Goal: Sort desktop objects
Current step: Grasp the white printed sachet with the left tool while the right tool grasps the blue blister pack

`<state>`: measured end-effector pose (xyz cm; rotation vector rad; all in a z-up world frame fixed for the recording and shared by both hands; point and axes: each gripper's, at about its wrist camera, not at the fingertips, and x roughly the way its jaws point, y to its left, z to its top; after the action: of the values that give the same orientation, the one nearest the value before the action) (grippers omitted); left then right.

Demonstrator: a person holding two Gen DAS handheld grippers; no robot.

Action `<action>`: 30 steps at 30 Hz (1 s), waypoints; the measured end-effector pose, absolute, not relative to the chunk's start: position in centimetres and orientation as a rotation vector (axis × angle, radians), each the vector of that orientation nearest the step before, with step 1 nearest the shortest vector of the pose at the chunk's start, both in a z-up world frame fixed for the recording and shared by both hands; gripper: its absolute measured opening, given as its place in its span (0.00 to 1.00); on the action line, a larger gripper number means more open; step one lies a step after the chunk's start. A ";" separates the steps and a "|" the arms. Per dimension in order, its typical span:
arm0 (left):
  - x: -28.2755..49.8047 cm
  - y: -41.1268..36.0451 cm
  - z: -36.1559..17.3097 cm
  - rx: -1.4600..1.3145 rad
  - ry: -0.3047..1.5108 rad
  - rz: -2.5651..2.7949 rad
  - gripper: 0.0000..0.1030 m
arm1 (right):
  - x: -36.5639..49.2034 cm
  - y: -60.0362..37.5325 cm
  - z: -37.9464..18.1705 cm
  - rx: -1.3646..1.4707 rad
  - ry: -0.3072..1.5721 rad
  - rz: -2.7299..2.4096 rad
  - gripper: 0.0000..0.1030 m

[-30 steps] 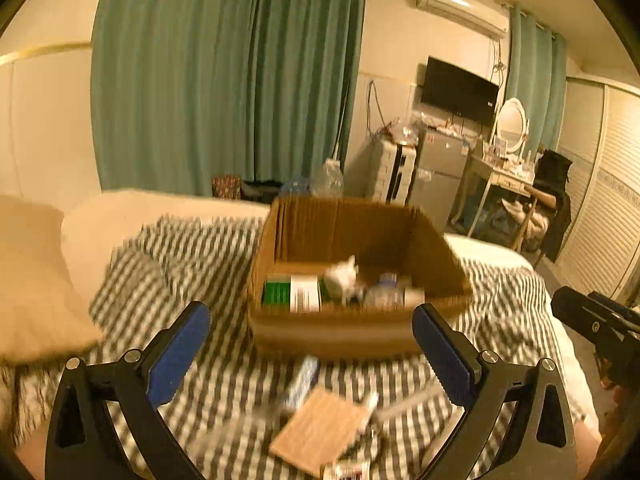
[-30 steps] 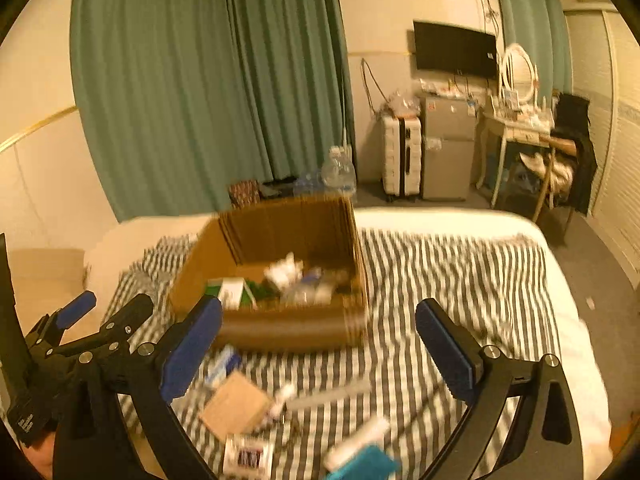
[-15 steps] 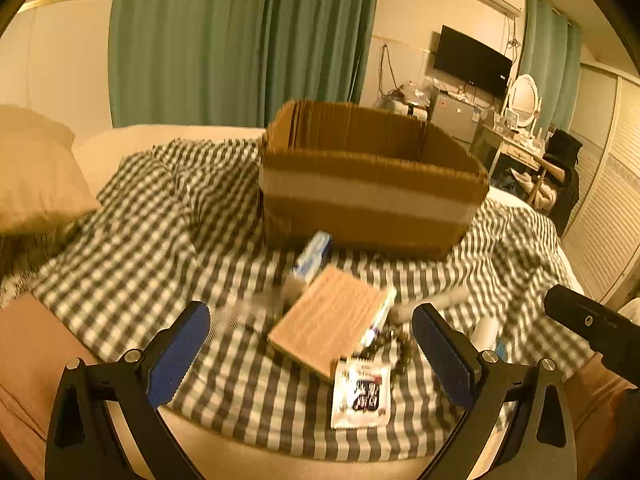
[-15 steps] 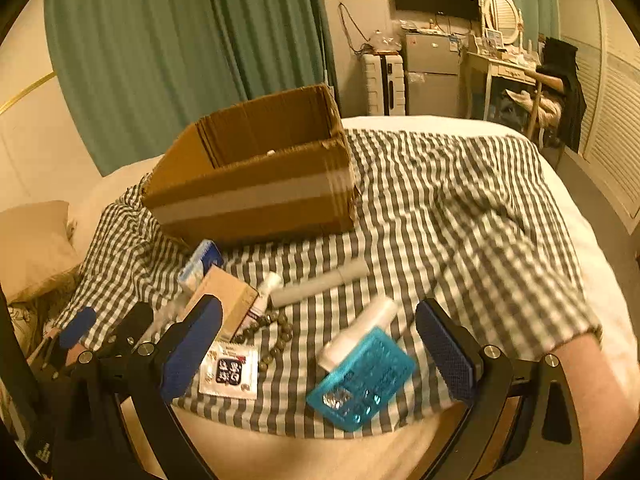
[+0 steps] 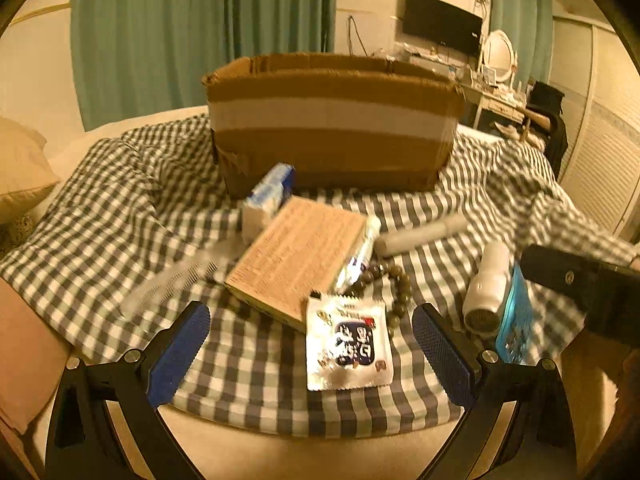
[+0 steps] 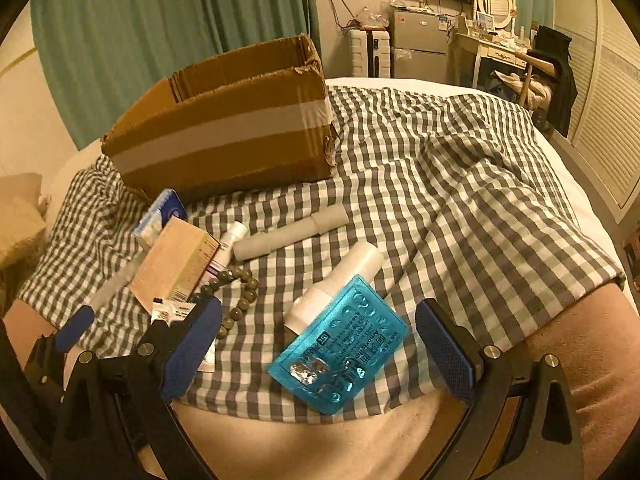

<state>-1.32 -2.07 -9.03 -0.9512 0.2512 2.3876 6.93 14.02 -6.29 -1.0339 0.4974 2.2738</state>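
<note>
A taped cardboard box point(image 5: 332, 124) point(image 6: 228, 132) stands on the checked cloth, its inside hidden. In front of it lie a tan flat carton point(image 5: 298, 256) point(image 6: 174, 262), a blue-white small box point(image 5: 266, 196), a grey tube point(image 5: 420, 236) point(image 6: 288, 236), a bead bracelet point(image 5: 394, 284) point(image 6: 236, 292), a foil sachet point(image 5: 348, 346), a white bottle point(image 5: 488, 284) point(image 6: 340, 280) and a teal blister pack point(image 6: 340, 354). My left gripper point(image 5: 312, 354) is open around the sachet. My right gripper point(image 6: 320, 352) is open around the blister pack.
The checked cloth point(image 6: 460, 184) covers a bed; its near edge drops off just below both grippers. A pillow point(image 5: 20, 168) lies at the left. Green curtains, a dresser with a mirror point(image 5: 500, 56), a small fridge point(image 6: 420, 48) and a suitcase stand behind.
Both grippers have come down and forward from above the box to the loose items at the bed's near edge. Both stay open, holding nothing.
</note>
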 end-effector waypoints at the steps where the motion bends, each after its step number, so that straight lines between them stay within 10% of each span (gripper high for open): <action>1: -1.3 -2.0 -9.4 -0.959 0.258 2.384 1.00 | 6.9 14.1 -6.6 -1.045 0.501 2.266 0.95; 30: -3.5 -0.5 -14.2 -1.097 0.244 2.288 0.97 | 6.0 16.9 -13.8 -1.237 0.788 2.094 0.91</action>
<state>-3.46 -0.55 -14.18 -1.0970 0.2442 2.2878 6.02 16.93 -13.76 -1.2374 0.7882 2.0945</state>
